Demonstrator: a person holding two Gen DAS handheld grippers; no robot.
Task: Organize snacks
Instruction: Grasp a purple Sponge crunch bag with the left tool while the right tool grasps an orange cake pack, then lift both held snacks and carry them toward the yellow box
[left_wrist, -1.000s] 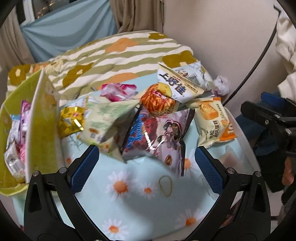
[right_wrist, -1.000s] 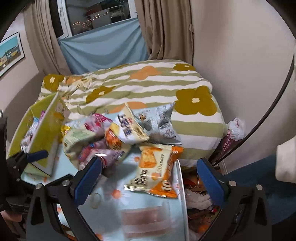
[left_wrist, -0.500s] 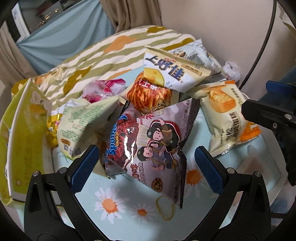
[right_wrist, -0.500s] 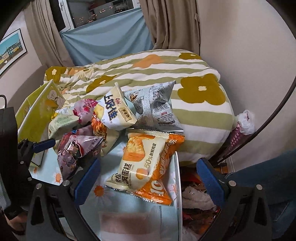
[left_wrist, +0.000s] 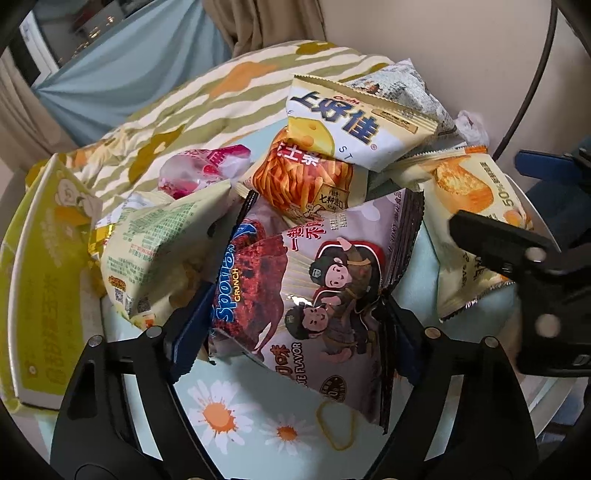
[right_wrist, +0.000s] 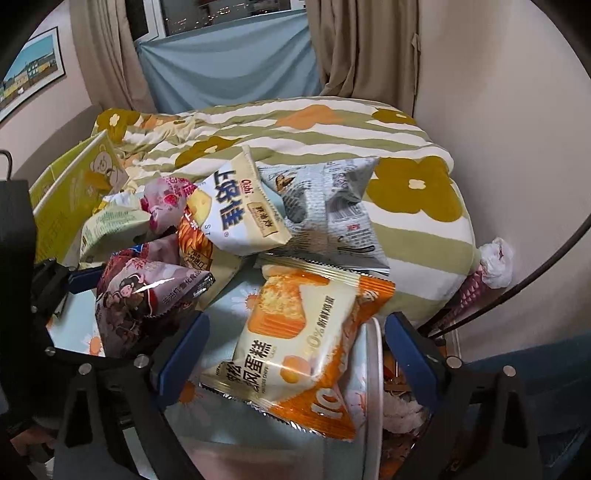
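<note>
Both claws closing on snack bags at the near edge of the daisy-print table.

My left claw (left_wrist: 295, 328) is narrowing around the purple cartoon bag (left_wrist: 314, 295); both pads look pressed into its sides. My right claw (right_wrist: 295, 354) stands wider, still closing, with the orange egg-cake bag (right_wrist: 295, 343) between its fingers but not yet pinched, at the table's (left_wrist: 236, 417) right edge. The other bags pile behind, toward the far edge.

both wrist views look steeply down, close, sharing the snack pile (left_wrist: 317, 206)
</note>
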